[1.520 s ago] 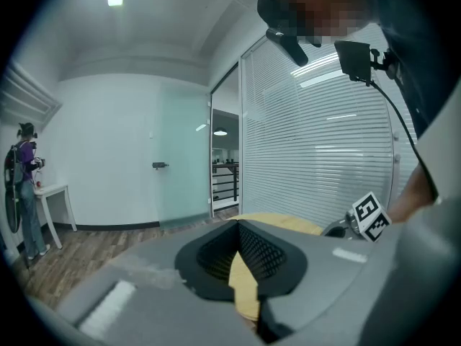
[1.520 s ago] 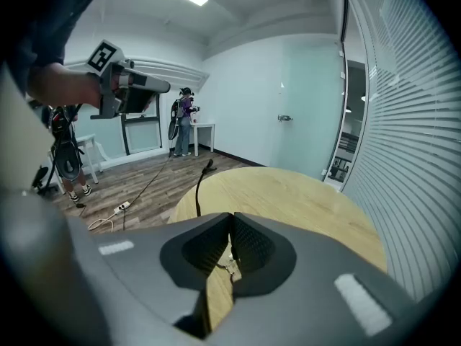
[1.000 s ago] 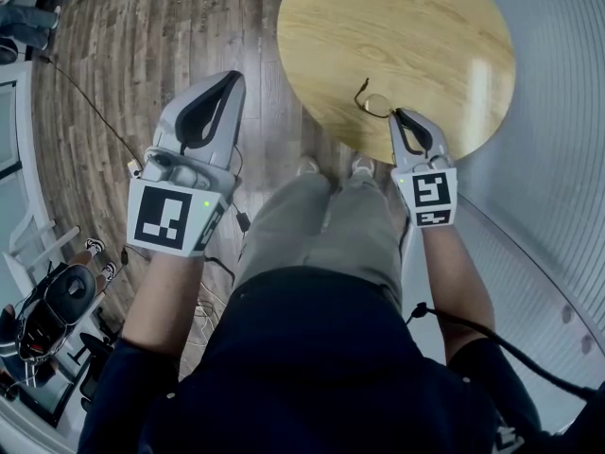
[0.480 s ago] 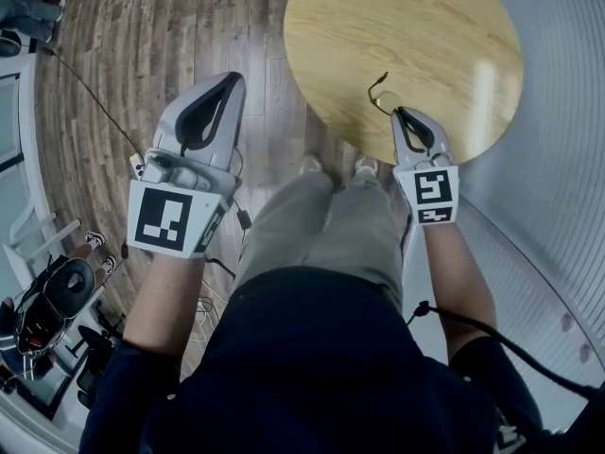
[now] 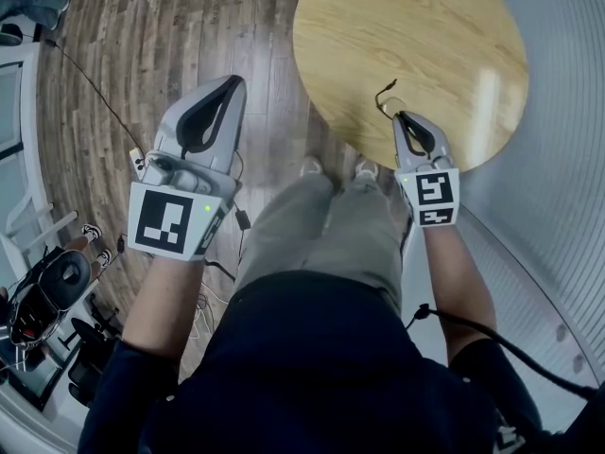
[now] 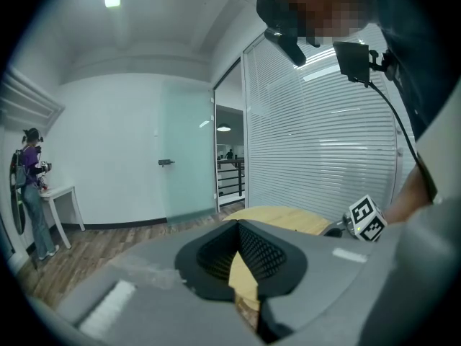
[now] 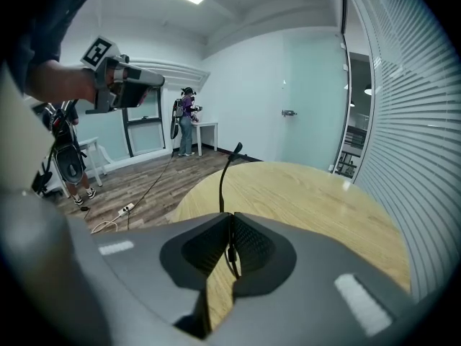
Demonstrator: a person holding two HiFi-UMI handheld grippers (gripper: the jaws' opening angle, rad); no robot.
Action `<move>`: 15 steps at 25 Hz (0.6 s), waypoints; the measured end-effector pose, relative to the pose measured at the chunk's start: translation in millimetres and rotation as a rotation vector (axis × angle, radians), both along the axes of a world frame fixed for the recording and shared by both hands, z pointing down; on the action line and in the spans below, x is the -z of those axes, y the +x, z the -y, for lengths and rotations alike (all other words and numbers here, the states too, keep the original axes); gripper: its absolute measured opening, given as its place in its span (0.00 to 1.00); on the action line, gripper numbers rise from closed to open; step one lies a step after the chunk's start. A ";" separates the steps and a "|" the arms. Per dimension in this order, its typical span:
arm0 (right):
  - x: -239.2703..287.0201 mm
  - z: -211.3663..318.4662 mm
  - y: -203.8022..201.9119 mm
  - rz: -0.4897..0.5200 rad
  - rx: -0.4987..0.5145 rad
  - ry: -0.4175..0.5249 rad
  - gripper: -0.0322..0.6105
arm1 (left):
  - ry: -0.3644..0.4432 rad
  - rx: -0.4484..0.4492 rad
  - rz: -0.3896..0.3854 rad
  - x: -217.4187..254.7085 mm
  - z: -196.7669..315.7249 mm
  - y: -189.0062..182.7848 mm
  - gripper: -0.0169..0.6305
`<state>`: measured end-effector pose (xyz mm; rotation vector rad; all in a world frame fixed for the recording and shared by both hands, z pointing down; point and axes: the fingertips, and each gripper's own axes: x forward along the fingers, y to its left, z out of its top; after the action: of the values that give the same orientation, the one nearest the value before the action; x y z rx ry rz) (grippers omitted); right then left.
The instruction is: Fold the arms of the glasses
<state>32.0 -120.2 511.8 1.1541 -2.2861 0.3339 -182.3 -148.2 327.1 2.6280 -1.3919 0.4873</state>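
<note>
Bright ceiling light – table (image 5: 492,93) glare – fisheye edges.

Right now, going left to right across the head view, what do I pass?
Dark wood plank floor → grey left gripper, shut and empty → khaki trouser legs → thin black-framed glasses, pinched at the tips of the grey right gripper → white slatted blinds.
</note>
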 end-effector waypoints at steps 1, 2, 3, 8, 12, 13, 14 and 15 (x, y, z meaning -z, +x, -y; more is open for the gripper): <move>-2.6 0.9 -0.5 0.001 0.003 -0.002 0.09 | -0.002 0.001 0.004 -2.0 0.0 -0.7 0.03; -5.2 1.3 -0.9 0.001 0.007 -0.004 0.09 | -0.004 0.002 0.008 -3.9 -0.6 -1.5 0.03; -7.1 1.4 -1.3 0.000 0.009 -0.006 0.09 | -0.006 0.003 0.012 -4.9 -1.4 -2.6 0.03; -6.8 3.2 -4.9 0.004 0.004 -0.011 0.09 | -0.009 0.016 0.015 -1.4 -3.2 -8.3 0.03; -11.1 6.2 -6.3 0.011 0.002 -0.022 0.09 | -0.018 0.028 0.016 -5.4 -7.2 -9.1 0.03; -13.7 6.3 -6.0 0.014 -0.001 -0.028 0.09 | -0.023 0.030 0.018 -7.9 -8.3 -8.9 0.03; -16.4 6.2 -5.6 0.018 -0.004 -0.034 0.09 | -0.026 0.032 0.020 -9.8 -9.0 -8.8 0.03; -18.6 6.1 -5.4 0.021 -0.006 -0.040 0.09 | -0.028 0.035 0.022 -10.7 -9.3 -8.8 0.03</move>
<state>26.6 -126.2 530.5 1.1433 -2.2841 0.3939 -191.1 -138.9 337.8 2.5800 -1.4240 0.5285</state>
